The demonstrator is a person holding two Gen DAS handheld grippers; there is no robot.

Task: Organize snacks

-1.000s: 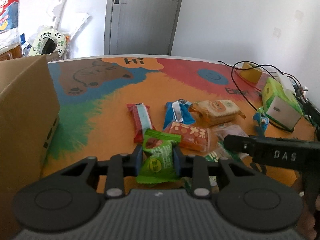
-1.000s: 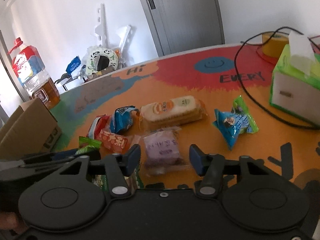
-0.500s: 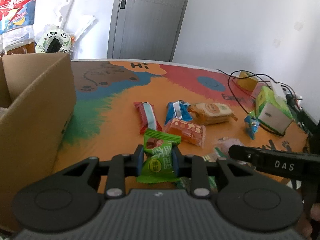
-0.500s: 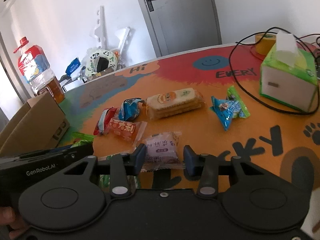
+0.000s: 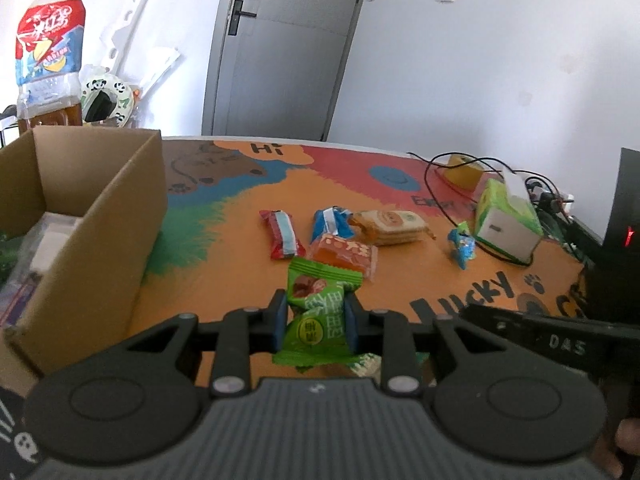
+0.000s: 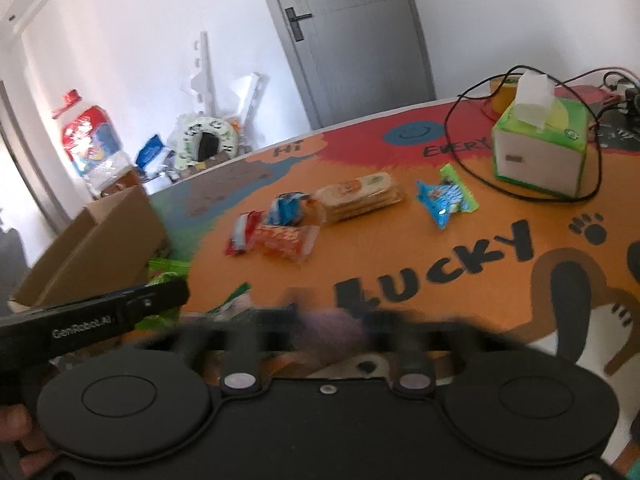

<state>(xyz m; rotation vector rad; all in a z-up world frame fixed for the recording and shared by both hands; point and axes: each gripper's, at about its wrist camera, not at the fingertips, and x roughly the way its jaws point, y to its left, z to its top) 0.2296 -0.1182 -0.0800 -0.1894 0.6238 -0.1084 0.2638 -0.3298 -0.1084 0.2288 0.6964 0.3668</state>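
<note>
Your left gripper has a ribbed grey body, black round housings, silver screws and blue-edged fingers; the right gripper is black.

green snack packet: glossy plastic | box: matt cardboard | left gripper: matt plastic

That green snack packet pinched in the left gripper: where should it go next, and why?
Probably sideways over the open cardboard box and then let go. The left gripper is clamped on the green snack packet, lifted off the table, and the box already holds other packets.
</note>
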